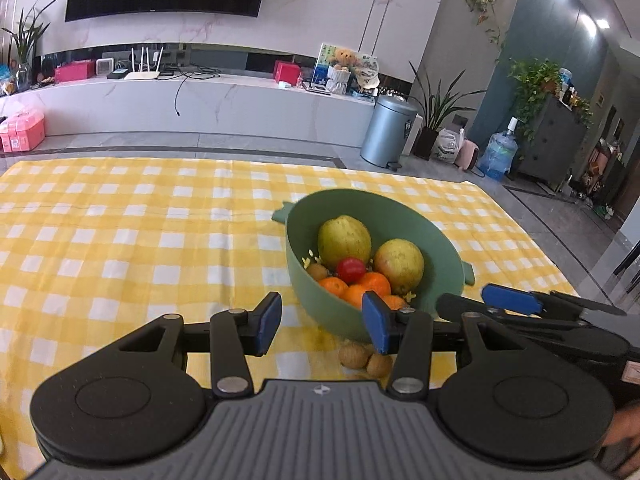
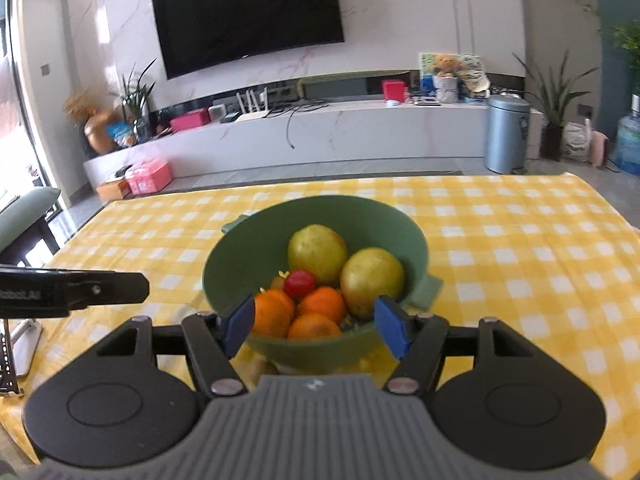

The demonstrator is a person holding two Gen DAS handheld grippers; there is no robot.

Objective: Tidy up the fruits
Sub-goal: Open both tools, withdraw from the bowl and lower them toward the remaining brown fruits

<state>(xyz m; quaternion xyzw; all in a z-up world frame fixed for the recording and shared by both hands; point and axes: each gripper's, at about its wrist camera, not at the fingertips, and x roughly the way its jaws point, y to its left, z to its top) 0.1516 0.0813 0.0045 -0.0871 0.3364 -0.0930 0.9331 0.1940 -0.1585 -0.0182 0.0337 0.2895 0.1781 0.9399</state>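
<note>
A green bowl stands on the yellow checked cloth. It holds two yellow-green round fruits, a small red tomato, several oranges and a brown kiwi. Two more brown kiwis lie on the cloth just in front of the bowl. My left gripper hovers open before the bowl's near wall, above those kiwis, with nothing between its pads. My right gripper is open over the bowl's near rim and holds nothing. It also shows beside the bowl's right side.
The checked cloth covers the table out to its far edge. A silver flat object lies at the table's left edge. Beyond the table are a TV console, a metal bin and potted plants.
</note>
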